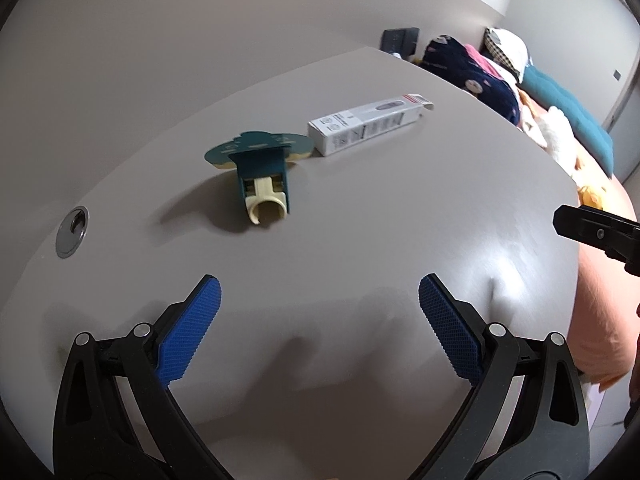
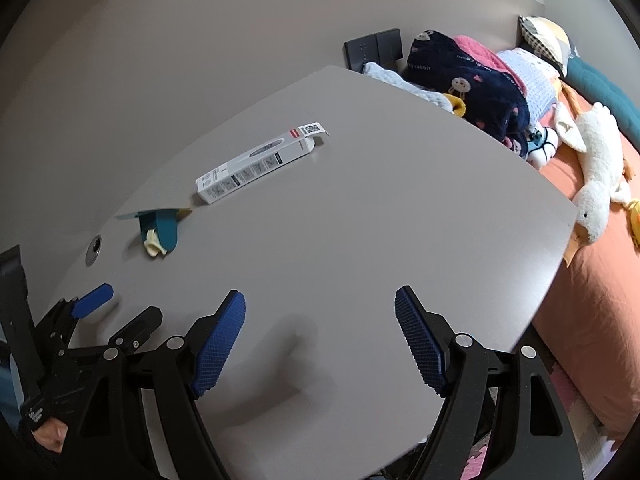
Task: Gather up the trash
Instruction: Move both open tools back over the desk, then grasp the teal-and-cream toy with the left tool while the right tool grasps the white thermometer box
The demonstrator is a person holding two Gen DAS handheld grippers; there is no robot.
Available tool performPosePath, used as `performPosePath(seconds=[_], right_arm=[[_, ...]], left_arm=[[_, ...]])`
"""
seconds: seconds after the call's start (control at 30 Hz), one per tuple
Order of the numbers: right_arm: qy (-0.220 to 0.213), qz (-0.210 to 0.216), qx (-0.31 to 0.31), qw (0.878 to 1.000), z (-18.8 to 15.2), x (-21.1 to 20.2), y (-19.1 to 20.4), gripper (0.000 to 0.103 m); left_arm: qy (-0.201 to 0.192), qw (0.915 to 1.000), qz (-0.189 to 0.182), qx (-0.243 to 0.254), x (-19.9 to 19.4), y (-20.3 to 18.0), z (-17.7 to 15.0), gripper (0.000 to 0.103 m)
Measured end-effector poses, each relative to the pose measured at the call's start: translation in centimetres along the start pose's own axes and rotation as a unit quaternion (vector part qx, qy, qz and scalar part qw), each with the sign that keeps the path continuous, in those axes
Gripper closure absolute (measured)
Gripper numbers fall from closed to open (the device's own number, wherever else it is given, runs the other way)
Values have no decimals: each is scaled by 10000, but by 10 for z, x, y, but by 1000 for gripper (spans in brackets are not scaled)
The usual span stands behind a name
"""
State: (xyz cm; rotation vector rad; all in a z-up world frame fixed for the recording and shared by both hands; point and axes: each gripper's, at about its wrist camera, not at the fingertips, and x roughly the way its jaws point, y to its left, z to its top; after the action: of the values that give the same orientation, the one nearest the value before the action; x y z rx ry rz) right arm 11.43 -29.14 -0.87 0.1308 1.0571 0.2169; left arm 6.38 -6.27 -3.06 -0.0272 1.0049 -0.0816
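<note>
A: Left gripper is wide open, nothing between the pads, hovering low over the grey table. Right gripper is the same: spread wide, empty, a bit to the right of the left one.

B: Where's the trash from there?

A: Two pieces, both ahead on the table. The teal card package with a cream plastic clip inside lies straight out from the left gripper, slightly left of its centreline. The white carton is further back and to the right, just beside the card's backing; I can't tell if they touch.

B: Axes?

A: The package's boxed part points roughly back toward the left gripper, with the flat backing card at the far end. The carton's long axis runs diagonally, near end left, open flap end far right.

B: And from the right side?

A: In the right wrist view the teal card package sits far to the left and the white carton is ahead-left. Both are well apart from that gripper.

B: So the left takes the package?

A: I'd judge so: it's nearer and almost lined up. The jaws would close across the boxed part's narrow width. The carton needs a wrist turn to grip across its short side.
</note>
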Motion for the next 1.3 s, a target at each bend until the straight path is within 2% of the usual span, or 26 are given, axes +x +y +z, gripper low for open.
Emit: performPosePath(seconds=[0.73, 0.93, 1.2, 1.3], right_arm=[[286, 120, 295, 9991, 75, 75, 38, 25], [376, 134, 377, 9985, 90, 94, 46, 25], [533, 197, 715, 9958, 107, 117, 51, 25], [659, 127, 854, 9941, 114, 127, 53, 25]], left_arm=[[52, 9975, -4, -701, 52, 44, 34, 31], [50, 9974, -57, -721, 59, 50, 39, 40], [1, 9969, -203, -760, 63, 62, 41, 59], [-80, 9976, -85, -683, 61, 65, 40, 64]])
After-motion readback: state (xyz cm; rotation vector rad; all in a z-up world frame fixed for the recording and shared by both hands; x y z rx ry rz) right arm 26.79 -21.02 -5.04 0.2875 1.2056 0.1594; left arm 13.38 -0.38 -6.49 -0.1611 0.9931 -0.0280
